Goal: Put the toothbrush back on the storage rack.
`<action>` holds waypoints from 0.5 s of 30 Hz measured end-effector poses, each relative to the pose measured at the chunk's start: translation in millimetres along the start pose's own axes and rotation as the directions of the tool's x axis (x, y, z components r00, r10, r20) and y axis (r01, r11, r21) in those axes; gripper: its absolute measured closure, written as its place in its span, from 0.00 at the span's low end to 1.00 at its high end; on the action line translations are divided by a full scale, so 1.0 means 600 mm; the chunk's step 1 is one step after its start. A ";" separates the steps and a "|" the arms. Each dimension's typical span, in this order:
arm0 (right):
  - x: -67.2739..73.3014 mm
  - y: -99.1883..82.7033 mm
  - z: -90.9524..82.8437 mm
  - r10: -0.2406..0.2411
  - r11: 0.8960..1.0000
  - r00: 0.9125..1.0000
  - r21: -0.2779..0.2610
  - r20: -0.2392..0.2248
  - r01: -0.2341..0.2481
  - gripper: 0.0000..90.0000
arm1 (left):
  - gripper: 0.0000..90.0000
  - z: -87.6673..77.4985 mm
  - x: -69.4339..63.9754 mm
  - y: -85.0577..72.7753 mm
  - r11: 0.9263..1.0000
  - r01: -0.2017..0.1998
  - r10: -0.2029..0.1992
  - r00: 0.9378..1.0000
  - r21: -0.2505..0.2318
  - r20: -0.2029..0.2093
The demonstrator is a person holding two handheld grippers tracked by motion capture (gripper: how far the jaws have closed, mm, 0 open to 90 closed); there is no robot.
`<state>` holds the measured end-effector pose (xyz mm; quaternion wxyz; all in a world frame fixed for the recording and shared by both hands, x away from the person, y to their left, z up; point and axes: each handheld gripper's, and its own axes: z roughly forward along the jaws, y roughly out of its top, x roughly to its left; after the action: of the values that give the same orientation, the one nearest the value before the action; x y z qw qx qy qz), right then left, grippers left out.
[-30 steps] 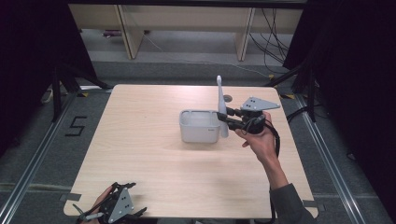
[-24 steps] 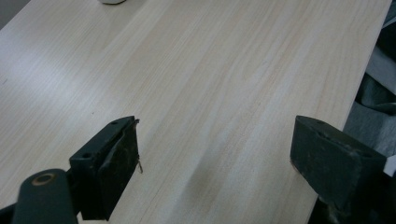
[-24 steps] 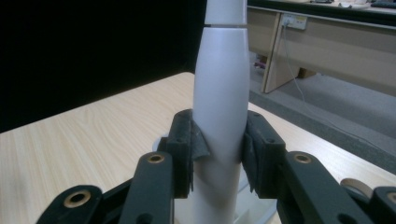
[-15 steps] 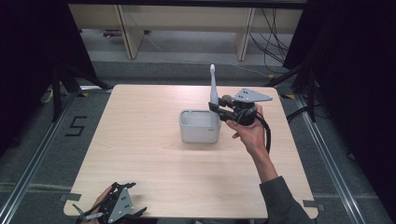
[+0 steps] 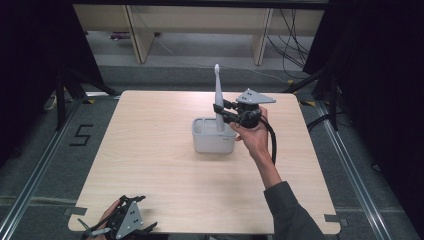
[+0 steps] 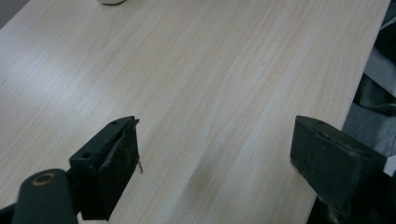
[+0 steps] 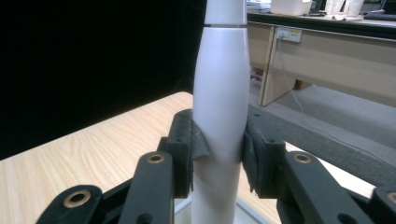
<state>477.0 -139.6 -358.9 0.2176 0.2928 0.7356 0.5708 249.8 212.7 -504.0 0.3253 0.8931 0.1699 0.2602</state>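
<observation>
Surroundings: you worked at a pale wooden table with rounded corners; beyond its far edge stood light wooden furniture legs on a grey floor, with black cables trailing there.
In the way: nothing lay on the tabletop between your two hands; the left side of the table was bare wood.
Container: a small white rectangular plastic holder sat a little right of the table's middle, its top open.
Contents: the lower end of the tall white plastic electric toothbrush was in or just over the holder's right part; you could not tell whether it touched the bottom.
Toothbrush: it stood upright, head at the top, well above the holder's rim.
Right gripper: your black jaws were clamped on the toothbrush's handle from both sides, pads pressed into it.
Left gripper: you held it at the near left table edge, jaws spread wide apart over bare wood, nothing between them.
</observation>
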 end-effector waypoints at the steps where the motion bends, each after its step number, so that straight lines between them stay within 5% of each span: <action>1: -0.001 -0.001 0.006 -0.002 1.000 1.000 -0.009 0.001 0.002 0.75 | 0.17 0.000 0.000 0.000 1.000 0.000 0.000 1.000 0.000 0.001; 15: -0.009 -0.033 0.049 0.033 0.999 0.999 0.007 0.033 -0.033 0.74 | 0.17 0.000 0.000 0.000 1.000 0.000 0.000 1.000 0.000 -0.005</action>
<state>496.4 -126.1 -385.7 0.2189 0.3152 0.7292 0.5665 250.0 212.6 -503.7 0.3246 0.8925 0.1707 0.2626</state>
